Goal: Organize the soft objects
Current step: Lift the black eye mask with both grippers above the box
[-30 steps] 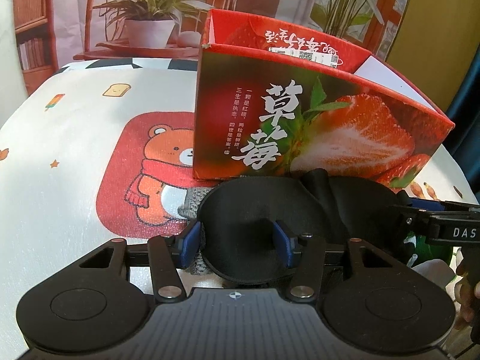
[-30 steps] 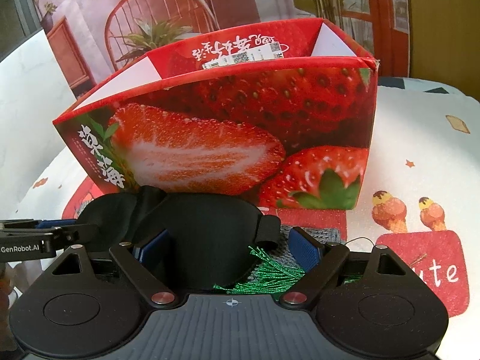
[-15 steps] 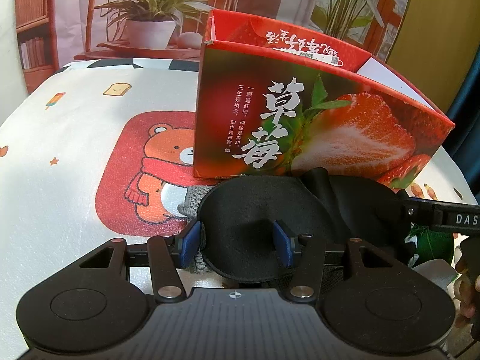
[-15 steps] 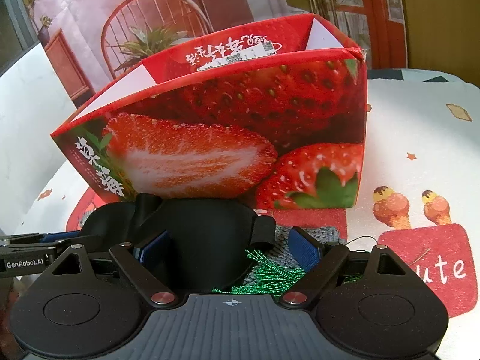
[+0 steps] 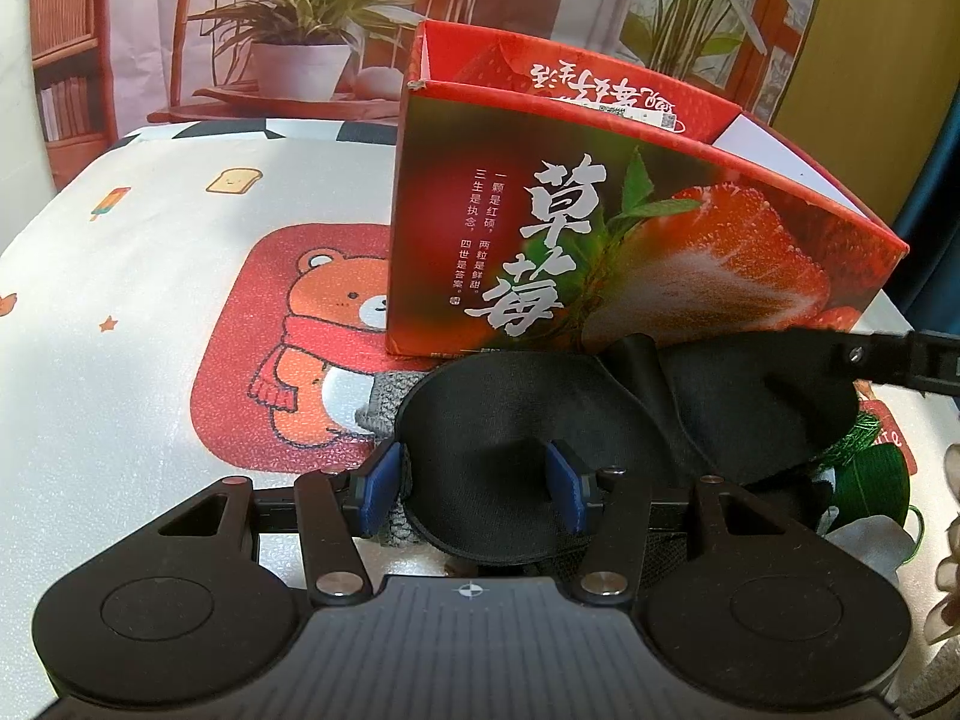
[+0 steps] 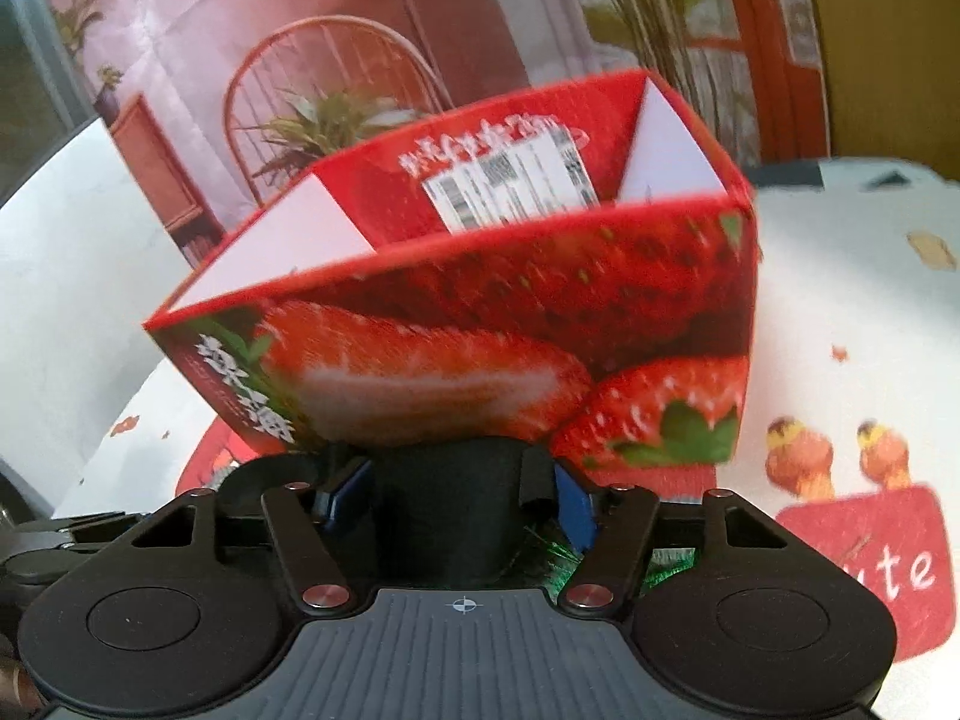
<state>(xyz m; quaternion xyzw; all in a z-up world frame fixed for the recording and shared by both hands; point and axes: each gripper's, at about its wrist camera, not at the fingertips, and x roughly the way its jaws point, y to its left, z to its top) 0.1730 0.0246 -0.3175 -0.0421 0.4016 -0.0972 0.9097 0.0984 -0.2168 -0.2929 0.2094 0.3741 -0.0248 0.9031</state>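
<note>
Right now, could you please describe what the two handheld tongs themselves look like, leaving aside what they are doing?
Both the left tongs and the right tongs are matte black plastic. Each has a ribbed body with a small crosshair mark, two round discs, silver pivot screws on angled link arms, and blue fingertip pads. No cables or sleeves are visible.

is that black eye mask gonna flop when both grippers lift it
Probably yes: the black eye mask is thin padded fabric with a crease mid-span, so its middle should sag. It looks light. Its edge rests on the strawberry box and may drag there.
</note>
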